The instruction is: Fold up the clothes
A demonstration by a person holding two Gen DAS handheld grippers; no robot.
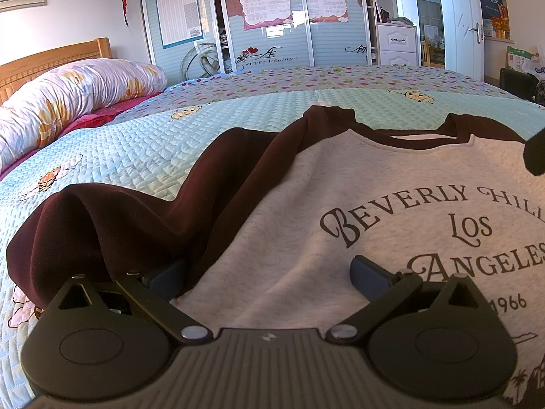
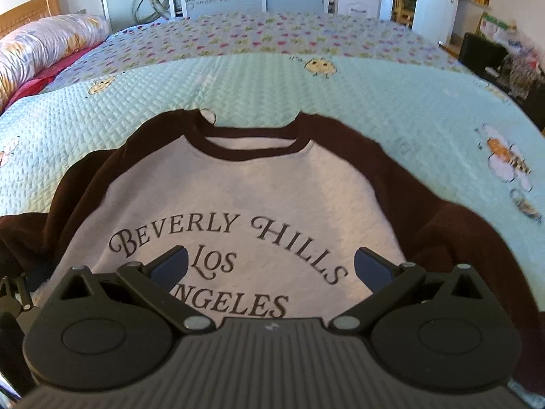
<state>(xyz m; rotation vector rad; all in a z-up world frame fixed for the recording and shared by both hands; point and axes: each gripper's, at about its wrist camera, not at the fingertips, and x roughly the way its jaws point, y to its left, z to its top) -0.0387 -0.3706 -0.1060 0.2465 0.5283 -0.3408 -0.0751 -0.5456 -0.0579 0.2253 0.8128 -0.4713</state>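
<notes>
A grey sweatshirt (image 1: 306, 211) with dark maroon sleeves and printed "Beverly Hills Los Angeles" lettering lies face up on the bed; it also shows in the right wrist view (image 2: 259, 184). Its left sleeve (image 1: 112, 225) is bunched in folds. My left gripper (image 1: 269, 276) is open, low over the shirt's left side, its left finger by the sleeve seam. My right gripper (image 2: 270, 266) is open above the lettering, holding nothing. A dark piece of the right gripper shows at the left wrist view's right edge (image 1: 536, 151).
The shirt lies on a light blue quilted bedspread (image 1: 143, 143) with bee prints. A rolled floral duvet (image 1: 68, 99) lies by the wooden headboard at left. A wardrobe with posters (image 1: 259, 17) and a white door (image 1: 463, 20) stand beyond the bed.
</notes>
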